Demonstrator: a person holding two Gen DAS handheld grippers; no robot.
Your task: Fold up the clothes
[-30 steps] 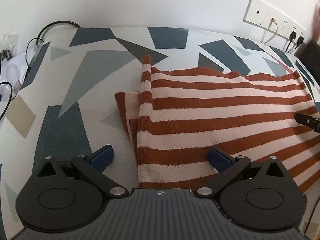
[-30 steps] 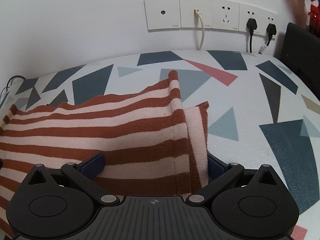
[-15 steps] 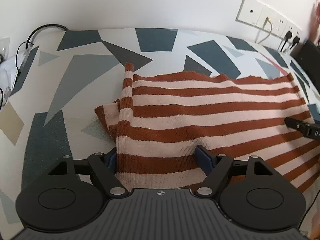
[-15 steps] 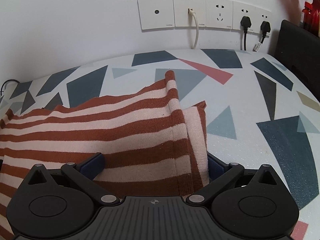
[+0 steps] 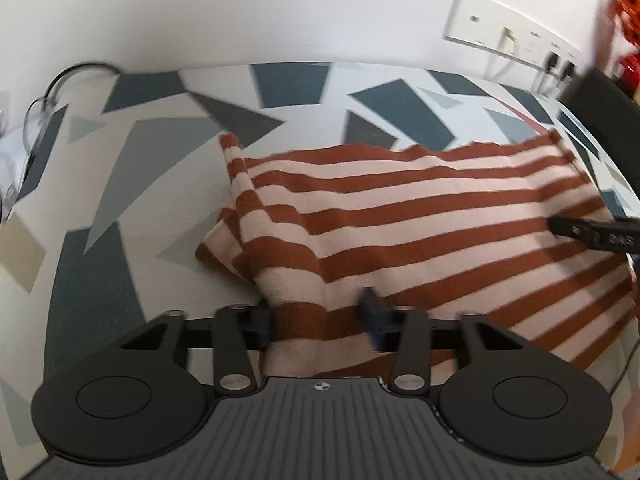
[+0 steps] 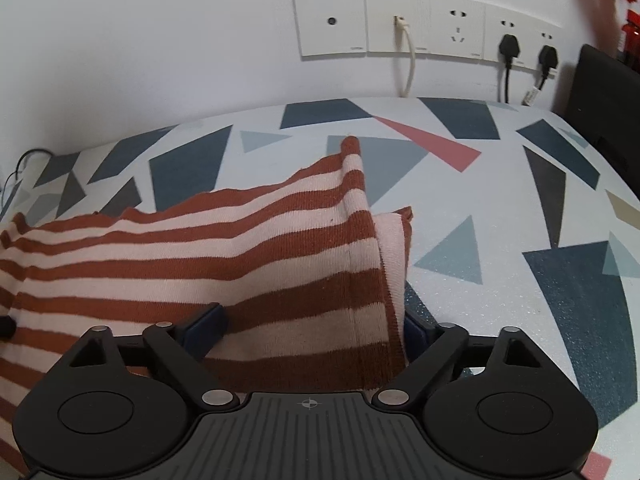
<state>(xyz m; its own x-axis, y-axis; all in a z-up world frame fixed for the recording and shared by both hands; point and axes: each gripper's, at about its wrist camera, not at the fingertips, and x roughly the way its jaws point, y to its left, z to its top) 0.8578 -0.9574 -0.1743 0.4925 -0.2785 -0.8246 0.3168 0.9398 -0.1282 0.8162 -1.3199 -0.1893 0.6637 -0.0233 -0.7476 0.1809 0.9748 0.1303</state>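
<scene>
Here's the striped knit garment [image 5: 420, 216], rust and pale pink bands, lying flat across the patterned table [image 5: 132, 184], its near hem right under both tools and a narrower folded piece poking out from beneath at each side edge. It looks soft and floppy, light enough to lift easily, the sort of knit that sags and stretches between two holds, so the near corners are the sensible places to take it. And that's where they are! The left tool [image 5: 316, 318] has the near left corner between its blue pads, jaws closing in and the cloth already bunching up into a ridge there, though I can't say it's pinched tight yet. The right tool [image 6: 310, 326] straddles the near right corner, still wide but beginning to close, fabric between the pads and no squeeze showing. Behind it all, a row of wall sockets [image 6: 424, 24] with plugs and cables hanging, and a dark object [image 6: 608, 104] at the table's far right edge.
</scene>
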